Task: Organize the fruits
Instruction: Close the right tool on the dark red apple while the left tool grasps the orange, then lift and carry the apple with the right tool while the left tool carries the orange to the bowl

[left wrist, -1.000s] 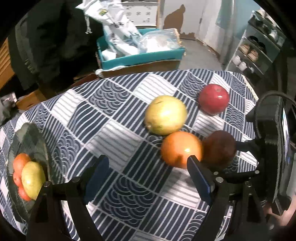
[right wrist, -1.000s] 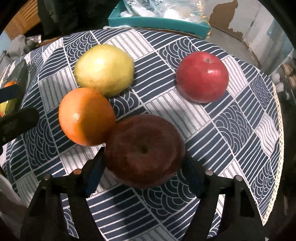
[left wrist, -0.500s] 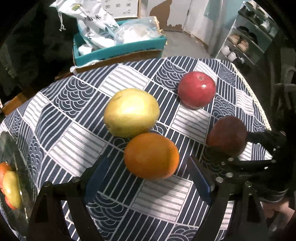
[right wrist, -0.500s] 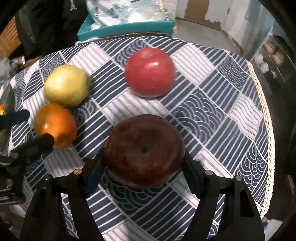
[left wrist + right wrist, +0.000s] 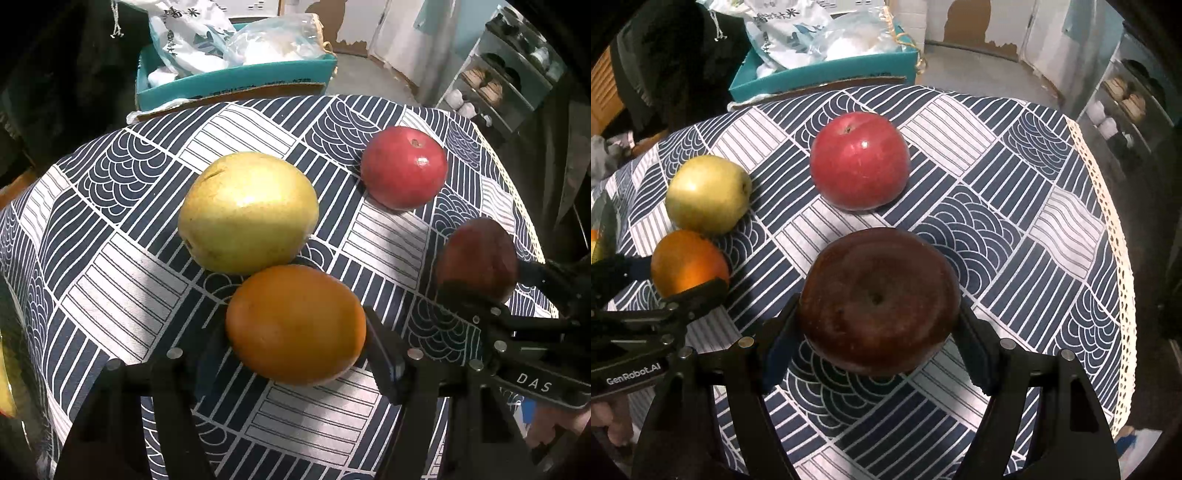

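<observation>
Four fruits on the worktop (image 5: 122, 291), which carries a navy-and-white patterned cloth: orange (image 5: 295, 325), yellow pear (image 5: 247, 212), red apple (image 5: 404, 167), dark red apple (image 5: 879, 302).

Left hand-held gripper (image 5: 291, 354) straddles the orange, one finger on each side. Far finger looks touching or nearly so; the near one is half hidden behind the fruit, so I can't tell whether it's clamped or just bracketing. From the right wrist view the orange sits between the left fingers and looks to be resting on the cloth, touching or just beside the pear.

Right hand-held gripper (image 5: 879, 347) is clenched on the dark red apple, both pads against its flanks, stem end facing the camera. Whether it is lifted clear of the cloth I can't tell; the shadow underneath hints at a small gap.

Red apple sits alone towards the far side, apart from the others. Teal box (image 5: 236, 83) with plastic bags is beyond the worktop edge. A sliver of yellow fruit shows at the left border of the left view; what holds it is cut off.

Step, my read: double pick, both grippers taking one fruit each for transfer to wherever they get collected.

Next move needs:
- left grip confirmed firm on the orange before lifting; round skin, could roll out
- lift straight up so the orange doesn't nudge the pear
- grippers kept apart while carrying, they're near each other now
</observation>
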